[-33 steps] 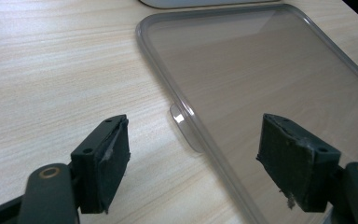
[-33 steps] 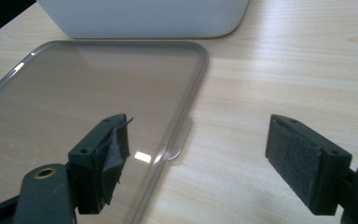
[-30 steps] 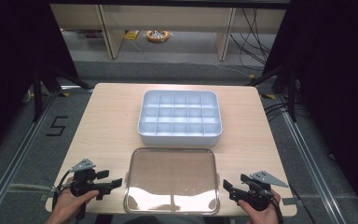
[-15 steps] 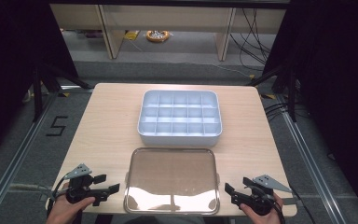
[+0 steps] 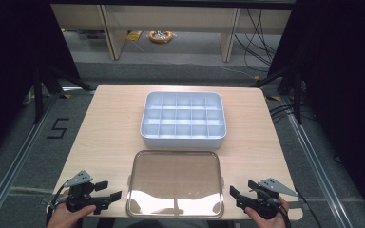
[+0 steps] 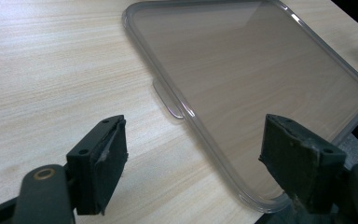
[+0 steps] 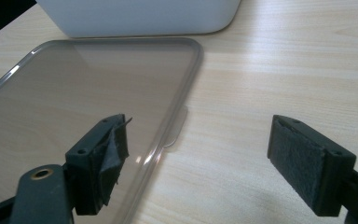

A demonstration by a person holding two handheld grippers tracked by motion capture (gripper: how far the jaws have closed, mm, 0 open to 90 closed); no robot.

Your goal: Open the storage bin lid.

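Note:
A clear plastic lid (image 5: 175, 183) lies flat on the wooden table (image 5: 109, 123) near its front edge, with a small tab on each short side. Behind it stands a white box (image 5: 184, 118) divided into several empty compartments. My left gripper (image 5: 110, 190) rests open just left of the lid, pointing at its left edge. In the left gripper view the gripper (image 6: 196, 154) holds nothing, and the lid (image 6: 261, 79) with its tab (image 6: 168, 100) lies ahead. My right gripper (image 5: 241, 189) is open beside the lid's right edge. In the right gripper view that gripper (image 7: 200, 154) is empty, facing the lid (image 7: 74, 98) and its tab (image 7: 177, 128).
The white box (image 7: 140, 16) sits close behind the lid's far edge. Bare tabletop lies on both sides of the box and the lid. Around the table runs a metal frame (image 5: 313, 156), and cables lie on the floor behind it.
My left gripper has drawn back slightly toward the table's front edge. The right gripper, the lid and the box have stayed where they were.

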